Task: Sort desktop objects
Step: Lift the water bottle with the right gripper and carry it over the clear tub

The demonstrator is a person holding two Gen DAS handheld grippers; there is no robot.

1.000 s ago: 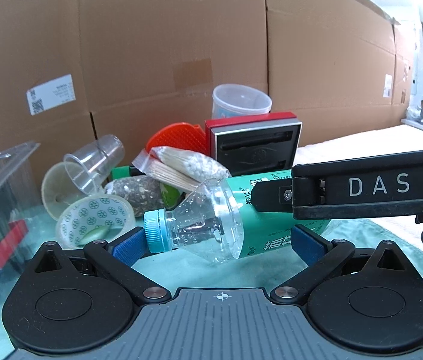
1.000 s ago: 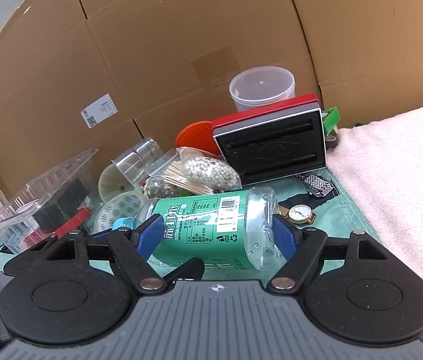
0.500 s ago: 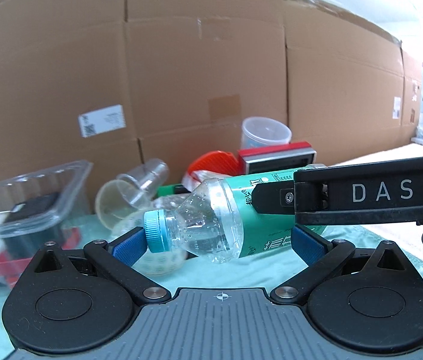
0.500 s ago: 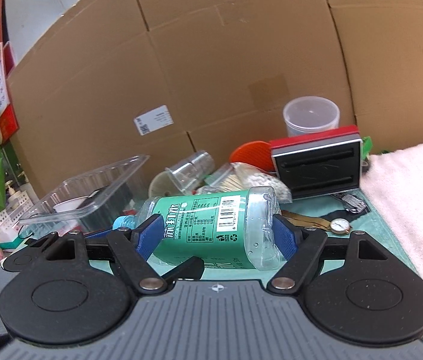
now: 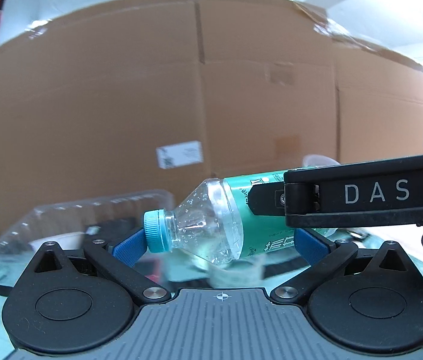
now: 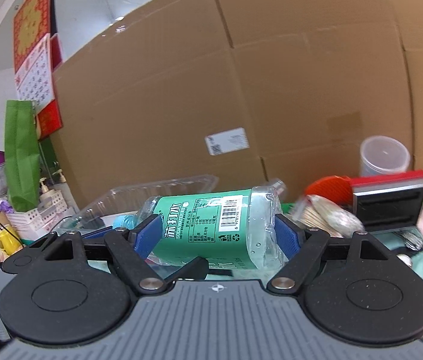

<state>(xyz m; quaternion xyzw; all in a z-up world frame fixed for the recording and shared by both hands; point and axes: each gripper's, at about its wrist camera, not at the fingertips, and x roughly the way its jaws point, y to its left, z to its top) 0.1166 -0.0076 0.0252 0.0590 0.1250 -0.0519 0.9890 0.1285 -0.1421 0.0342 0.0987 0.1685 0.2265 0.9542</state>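
Observation:
A clear plastic bottle (image 5: 211, 219) with a green label and a blue cap (image 5: 154, 230) lies sideways in the air. My right gripper (image 6: 219, 237) is shut on the bottle's labelled body (image 6: 208, 228). My left gripper (image 5: 214, 244) has its blue pads either side of the bottle's neck end, with the cap against the left pad. The right gripper's black body (image 5: 361, 198) crosses the left wrist view from the right.
A clear plastic clamshell tray (image 6: 157, 198) lies behind the bottle. At the right are an orange lid (image 6: 328, 186), a red and black box (image 6: 391, 201), a clear tub (image 6: 384, 156) and a snack bag (image 6: 328, 216). Cardboard boxes (image 5: 181, 105) wall the back.
Both grippers have risen with the bottle and swung left. The desk clutter has dropped low in both views and the clamshell tray now sits behind the bottle.

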